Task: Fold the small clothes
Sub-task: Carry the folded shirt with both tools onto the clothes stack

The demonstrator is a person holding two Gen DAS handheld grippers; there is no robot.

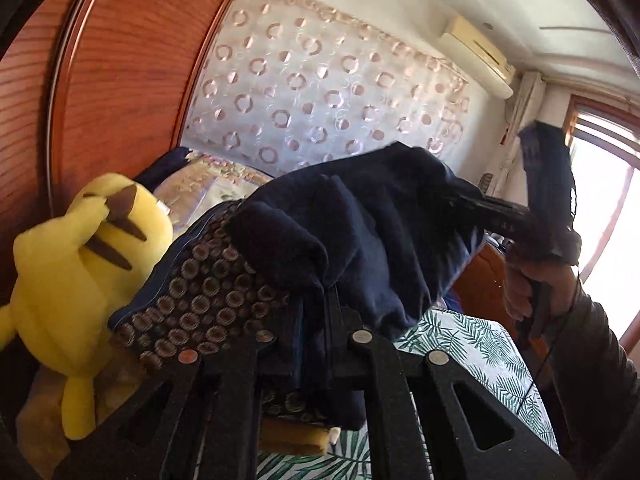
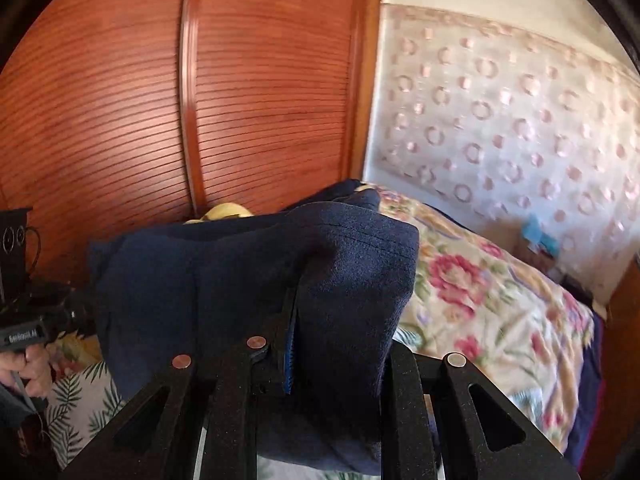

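A navy garment (image 1: 360, 220) with a ring-patterned part (image 1: 208, 292) hangs stretched in the air between both grippers. My left gripper (image 1: 316, 312) is shut on its near end, the fingertips buried in folds of cloth. At the right of the left wrist view, my right gripper (image 1: 468, 202) bites the far end, held by a hand (image 1: 528, 280). In the right wrist view the navy garment (image 2: 248, 272) drapes over my right gripper (image 2: 320, 320), which is shut on it beside a blue pad (image 2: 289, 356). My left gripper (image 2: 76, 316) grips the cloth's left edge.
A yellow plush toy (image 1: 76, 264) leans against the red-brown wardrobe door (image 1: 120, 80) on the left. A leaf-print sheet (image 1: 472, 344) lies below, and a floral quilt (image 2: 488, 300) to the right. A ring-patterned curtain (image 1: 320, 92) hangs behind, with a window (image 1: 608, 208) at far right.
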